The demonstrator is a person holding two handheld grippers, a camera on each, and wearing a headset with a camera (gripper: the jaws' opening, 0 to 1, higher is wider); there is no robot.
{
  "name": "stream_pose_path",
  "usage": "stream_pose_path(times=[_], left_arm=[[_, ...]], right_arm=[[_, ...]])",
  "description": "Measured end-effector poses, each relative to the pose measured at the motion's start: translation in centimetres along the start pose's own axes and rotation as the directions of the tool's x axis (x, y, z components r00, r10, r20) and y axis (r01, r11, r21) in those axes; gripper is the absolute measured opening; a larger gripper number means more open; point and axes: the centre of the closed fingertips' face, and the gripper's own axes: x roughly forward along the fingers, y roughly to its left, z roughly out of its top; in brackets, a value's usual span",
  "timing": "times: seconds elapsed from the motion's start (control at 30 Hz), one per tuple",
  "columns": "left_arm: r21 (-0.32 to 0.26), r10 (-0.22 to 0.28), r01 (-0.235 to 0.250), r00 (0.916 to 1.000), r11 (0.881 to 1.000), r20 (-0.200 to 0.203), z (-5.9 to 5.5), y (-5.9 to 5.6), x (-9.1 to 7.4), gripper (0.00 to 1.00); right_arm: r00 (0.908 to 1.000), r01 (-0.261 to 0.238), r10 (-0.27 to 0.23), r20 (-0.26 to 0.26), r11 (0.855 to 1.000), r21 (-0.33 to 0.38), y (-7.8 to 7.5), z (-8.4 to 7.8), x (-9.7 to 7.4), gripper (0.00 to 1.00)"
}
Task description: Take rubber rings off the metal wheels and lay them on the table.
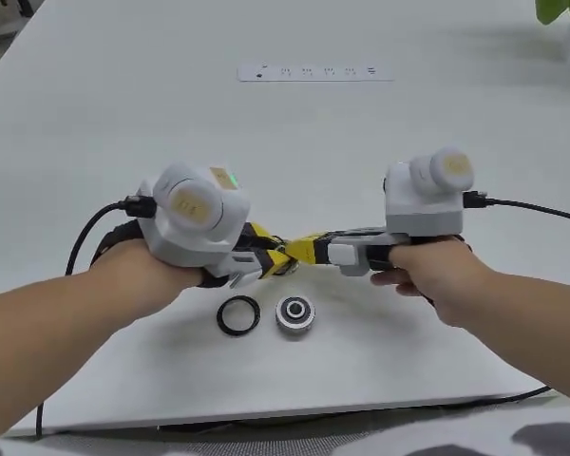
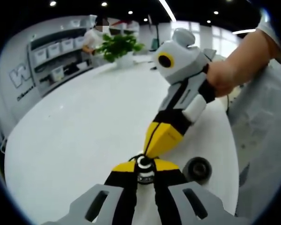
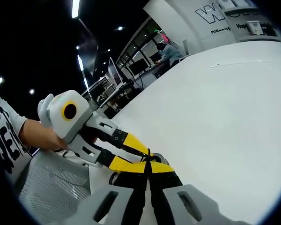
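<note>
Head view shows the white table (image 1: pixel 95 104) wide and bare beyond the hands, with a power strip (image 1: pixel 314 72) lying well back and a green leaf (image 1: pixel 560 9) at the far right corner. The table's near edge runs just below the work, close to the person's forearms. A black cable (image 1: pixel 85 237) hangs from the left gripper (image 1: pixel 271 256) toward that edge. The left gripper and the right gripper (image 1: pixel 302 250) meet tip to tip in the air over the near part of the table. On the surface just below them lie a loose rubber ring (image 1: pixel 238 315) and, just beside it without touching, a second wheel (image 1: pixel 295 313).

Left gripper view has the left tongs clamped on a small metal wheel (image 2: pixel 144 164). The right gripper's yellow tips are closed to a point against its upper rim. Whether those tips pinch a ring there I cannot tell. In the right gripper view black and yellow fingers crowd the meeting point, so the held wheel is hard to make out. Both forearms are cut off at the bottom of the head view.
</note>
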Motion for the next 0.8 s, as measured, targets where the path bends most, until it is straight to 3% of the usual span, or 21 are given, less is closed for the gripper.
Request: stream_pose_path(times=[0.5, 0.8], left_arm=[[-0.031, -0.032, 0.033, 0.9991, 0.999, 0.028, 0.5, -0.3, -0.8, 0.13], [-0.024, -0.059, 0.061, 0.997, 0.998, 0.051, 0.9, -0.8, -1.6, 0.2]], right_arm=[[0.9999, -0.01, 0.01, 0.003, 1.0, -0.002, 0.3, 0.1, -0.4, 0.0], [0.9997, -0.022, 0.022, 0.006, 1.0, 0.003, 0.5, 0.2, -0.6, 0.0]])
